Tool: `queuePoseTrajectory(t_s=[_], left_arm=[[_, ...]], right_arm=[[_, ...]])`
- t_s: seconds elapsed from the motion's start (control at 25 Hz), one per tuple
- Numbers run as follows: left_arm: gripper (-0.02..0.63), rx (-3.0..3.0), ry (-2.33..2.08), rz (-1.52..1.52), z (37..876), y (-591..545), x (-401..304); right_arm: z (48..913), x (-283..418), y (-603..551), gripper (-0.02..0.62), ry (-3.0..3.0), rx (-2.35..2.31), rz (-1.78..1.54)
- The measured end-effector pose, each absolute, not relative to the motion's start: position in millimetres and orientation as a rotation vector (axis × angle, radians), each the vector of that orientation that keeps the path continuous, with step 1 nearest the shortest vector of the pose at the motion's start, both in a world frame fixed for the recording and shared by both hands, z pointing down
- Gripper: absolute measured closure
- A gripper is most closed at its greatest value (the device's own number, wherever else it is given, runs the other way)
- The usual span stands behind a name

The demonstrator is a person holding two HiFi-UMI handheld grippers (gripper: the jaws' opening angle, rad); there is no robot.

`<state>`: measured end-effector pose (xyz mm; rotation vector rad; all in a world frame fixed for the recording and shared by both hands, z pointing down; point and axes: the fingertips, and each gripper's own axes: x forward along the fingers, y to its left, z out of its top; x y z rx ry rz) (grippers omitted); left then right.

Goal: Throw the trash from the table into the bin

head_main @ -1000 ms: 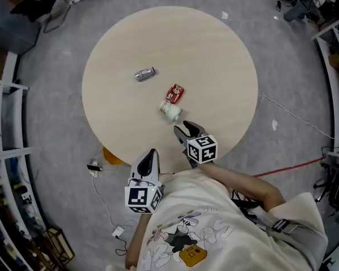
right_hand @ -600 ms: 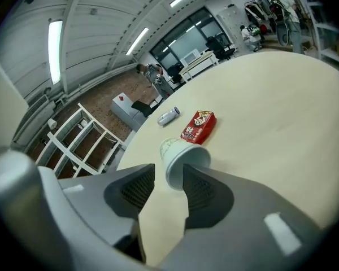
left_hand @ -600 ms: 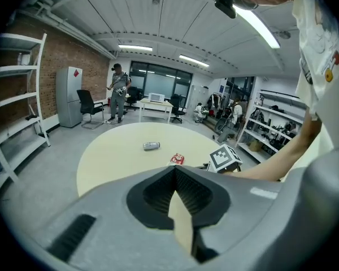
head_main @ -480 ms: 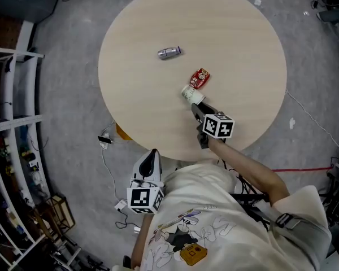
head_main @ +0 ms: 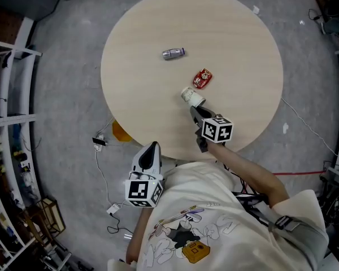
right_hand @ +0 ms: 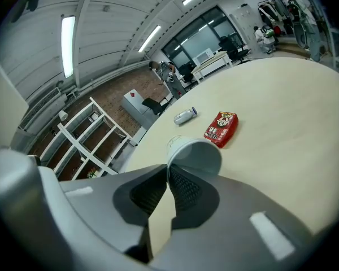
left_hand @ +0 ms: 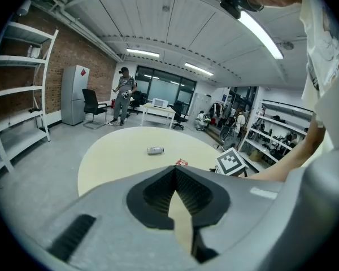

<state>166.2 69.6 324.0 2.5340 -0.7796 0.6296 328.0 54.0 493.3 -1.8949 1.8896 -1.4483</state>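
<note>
On table [head_main: 147, 33] — one cup [head_main: 191, 96], one can [head_main: 173, 53], one packet [head_main: 203, 78].

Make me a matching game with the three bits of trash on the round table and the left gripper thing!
Things:
1. paper cup
2. snack packet
3. can
4. left hand-held gripper

Descriptions:
A. silver, and the farthest of the trash from the person
B. red, lying flat between the other two pieces
C. shut, with nothing in it
D. white, tipped on its side, nearest the person

Right pairs: 1-D, 2-B, 3-A, 4-C.
</note>
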Motion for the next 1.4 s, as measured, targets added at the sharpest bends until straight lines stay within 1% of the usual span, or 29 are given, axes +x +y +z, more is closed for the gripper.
queuePoseTrajectory(t_s=[0.24, 0.44, 0.68, 1.0, 1.2, 1.4], left_arm=[[0.6, 2.575, -0.634, 0.491, 335.0, 62.6, 181.3], [0.6, 2.568, -0.654, 0.492, 315.9, 60.2, 140.0], [0.6, 2.595, -0.602, 0.39, 296.5, 59.6, 131.7], [0.6, 2.587, -0.604, 0.342, 286.8, 54.3, 95.3], [0.6, 2.564, -0.665, 0.296, 284.5, 36.5, 63.0], [0.6, 2.499, -0.776, 0.254, 294.7, 18.7, 10.8]], right_arm=[[468.2, 329.7, 65.1, 0.572, 1.918, -1.978, -1.336], [446.8, 262.7, 70.3, 0.572, 1.987, -1.904, -1.351], [417.8, 251.4, 73.5, 0.572, 2.047, -1.94, -1.288], [388.6, 203.3, 55.4, 0.572, 2.152, -1.879, -1.24], [383.7, 165.6, 32.0, 0.572, 2.334, -1.826, -1.216], [380.7, 128.7, 14.5, 0.572, 2.408, -1.784, -1.216]])
